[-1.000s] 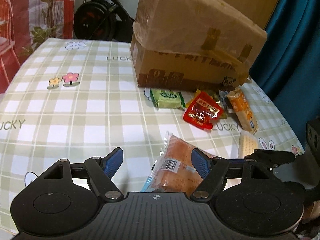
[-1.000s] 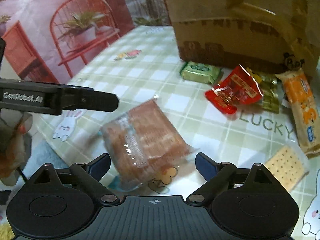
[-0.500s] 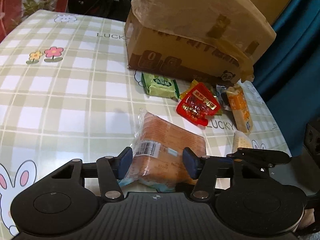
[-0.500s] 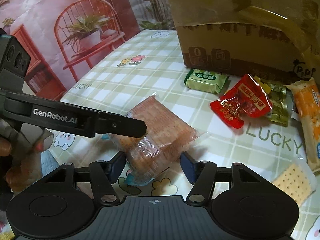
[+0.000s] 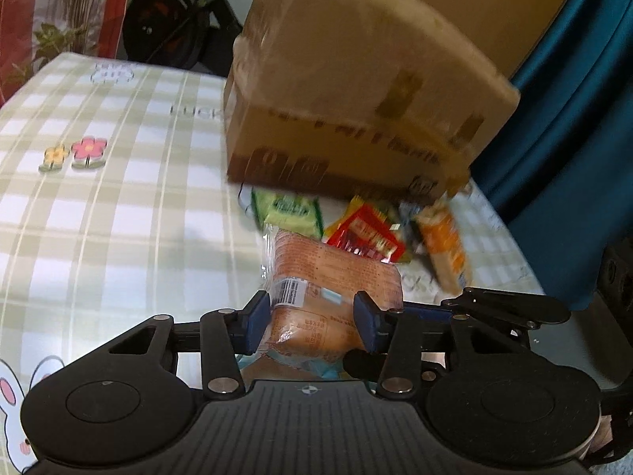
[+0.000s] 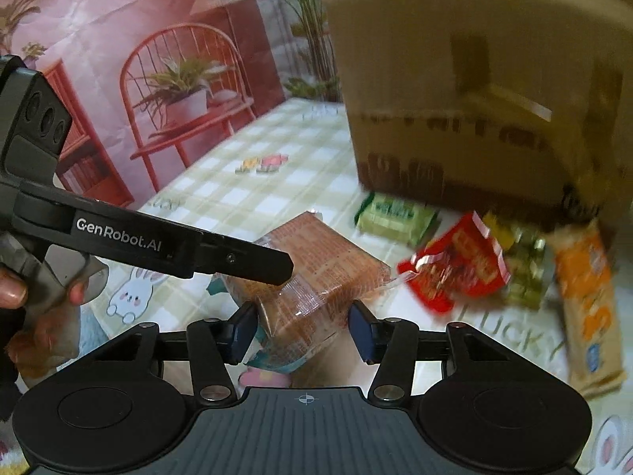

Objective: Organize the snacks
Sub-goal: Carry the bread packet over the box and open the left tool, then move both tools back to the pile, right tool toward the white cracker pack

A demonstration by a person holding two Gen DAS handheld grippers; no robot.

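While the orange biscuit pack (image 5: 336, 273) is pressed between both blue pads (image 5: 256, 320) of the left gripper (image 5: 310, 318), it is also flanked by the right gripper (image 6: 302, 330). In the left wrist view the pack's barcode end is seen clamped, with each pad touching a side of the wrapper. In the right wrist view the right gripper's pads (image 6: 362, 332) stand close on either side of the same pack (image 6: 316, 277); the near pad touches the wrapper, but contact on the far pad cannot be told for certain. The left gripper's black arm (image 6: 178, 245), marked with white lettering, is seen crossing over the pack's upper corner.

The cardboard box (image 5: 356, 111) is taken as the landmark. The pack is held in front of the box, nearer the cameras, above the checked tablecloth (image 5: 118, 217). Just in front of the box's base a green packet (image 5: 290, 209) is laid. Beside it, also before the box, a red sachet (image 5: 368, 237) is found, and further along the box's front an orange packet (image 5: 445, 245) is laid lengthwise. Between the red sachet and the orange packet a yellow-green wrapper (image 6: 522, 261) is partly covered. Much of both views is blurred.
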